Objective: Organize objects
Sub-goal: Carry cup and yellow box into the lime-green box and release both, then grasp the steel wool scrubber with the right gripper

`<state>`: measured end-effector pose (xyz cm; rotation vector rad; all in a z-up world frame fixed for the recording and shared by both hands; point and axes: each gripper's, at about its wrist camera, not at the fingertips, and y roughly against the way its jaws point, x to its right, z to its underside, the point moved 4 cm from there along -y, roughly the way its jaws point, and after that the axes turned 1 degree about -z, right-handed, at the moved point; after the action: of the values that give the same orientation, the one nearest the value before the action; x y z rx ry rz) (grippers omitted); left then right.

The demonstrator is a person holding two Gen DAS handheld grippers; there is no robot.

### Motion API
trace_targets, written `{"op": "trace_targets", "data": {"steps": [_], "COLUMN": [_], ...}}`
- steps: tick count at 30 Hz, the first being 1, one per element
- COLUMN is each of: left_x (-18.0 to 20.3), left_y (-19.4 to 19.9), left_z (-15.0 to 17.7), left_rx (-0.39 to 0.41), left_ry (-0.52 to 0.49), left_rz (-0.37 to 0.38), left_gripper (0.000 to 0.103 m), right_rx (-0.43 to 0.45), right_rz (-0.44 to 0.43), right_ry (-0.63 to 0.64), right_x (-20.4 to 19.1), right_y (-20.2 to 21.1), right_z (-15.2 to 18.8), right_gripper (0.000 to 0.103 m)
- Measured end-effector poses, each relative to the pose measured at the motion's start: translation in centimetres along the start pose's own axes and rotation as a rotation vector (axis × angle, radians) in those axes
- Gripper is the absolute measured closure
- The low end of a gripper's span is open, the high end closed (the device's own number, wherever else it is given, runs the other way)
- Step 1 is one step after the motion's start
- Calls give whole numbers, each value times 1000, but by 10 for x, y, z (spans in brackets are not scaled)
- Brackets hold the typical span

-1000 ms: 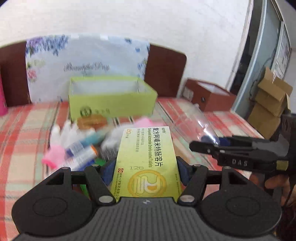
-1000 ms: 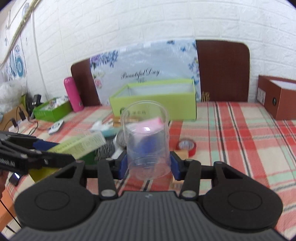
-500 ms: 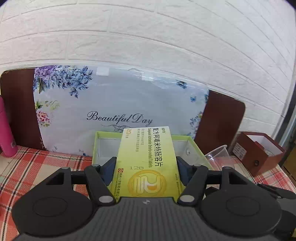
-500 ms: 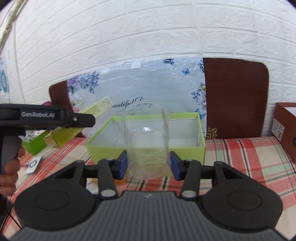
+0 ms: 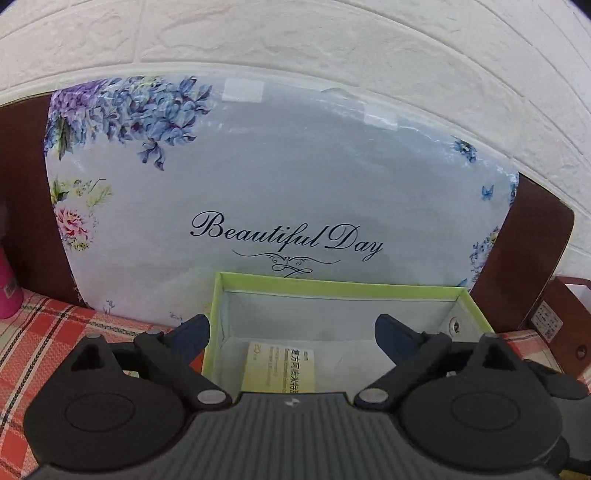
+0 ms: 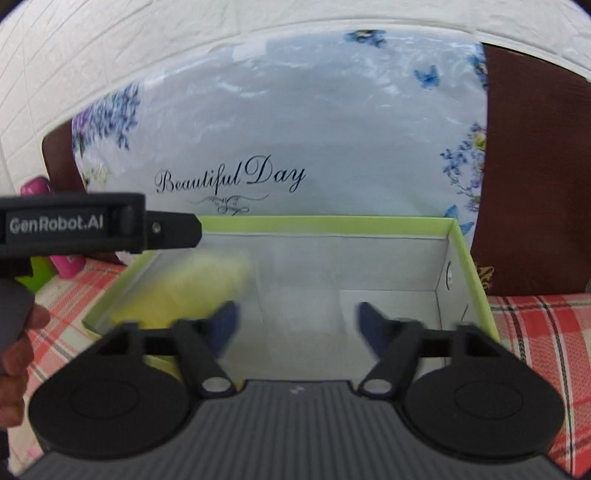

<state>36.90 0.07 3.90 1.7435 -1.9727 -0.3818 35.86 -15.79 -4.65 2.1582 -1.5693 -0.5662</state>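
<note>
A yellow-green medicine carton lies flat on the white floor of the open lime-green box, label up, directly below the left claw. That claw's blue-padded jaws have just swung apart and now stand spread wide, gripping nothing. Beside it, the right claw has just sprung open in the same way over the same box, its jaws wide and empty; under it a clear plastic cup shows only as a faint, smeared shape against the pale lining, so whether it has landed or is dropping cannot be told. From this side the carton is a yellow blur at the box's left end. Both items appear to have been let go here because the box serves as the collecting bin, and each claw released at its own end, which keeps carton and cup from stacking.

The box stands on a red-and-cream checked cloth covering the bench, backed closely by a flowered "Beautiful Day" panel leaning on a dark brown board before a white brick wall. A pink bottle stands off left, a brown carton right. The box's raised walls and the panel behind it are the likeliest things to catch a claw on the way out.
</note>
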Motion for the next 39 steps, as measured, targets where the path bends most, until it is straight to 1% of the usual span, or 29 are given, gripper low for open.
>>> {"op": "trace_targets", "data": {"steps": [2,4,7,12,16,18,19,22,24,27,33,39], "left_x": [-7,-11,-7,10,24,30,32,39,41,39,44,34], "left_y": [3,10,28,81,129,151,161,189,202,217,230,236], "left_z": [2,3,2,-1,7,18,26,55,77,112,164,191], "left_rx": [8,20,53,119,132,133,136,157,155,138,45,-22], "left_ry": [18,29,10,-12,-24,-42,-52,-93,-102,-73,-94,-75], "left_rz": [20,11,6,41,62,50,28,-8,-9,0,21,26], "left_gripper": [4,4,4,4,3,2,2,2,2,2,2,2], "right_rx": [21,40,80,136,165,173,174,170,166,160,128,73], "right_rz": [25,52,73,72,74,83,89,98,93,93,96,101], "right_ry": [56,87,84,32,20,13,8,-12,-15,-18,-60,-82], "right_x": [-5,-8,-7,-3,-4,-4,-4,-4,-6,-10,-15,-22], "right_y": [6,15,39,96,146,164,174,199,214,232,253,255], "right_z": [3,5,2,-4,4,15,22,47,65,90,134,169], "right_gripper": [5,3,0,0,0,0,0,0,0,0,0,0]}}
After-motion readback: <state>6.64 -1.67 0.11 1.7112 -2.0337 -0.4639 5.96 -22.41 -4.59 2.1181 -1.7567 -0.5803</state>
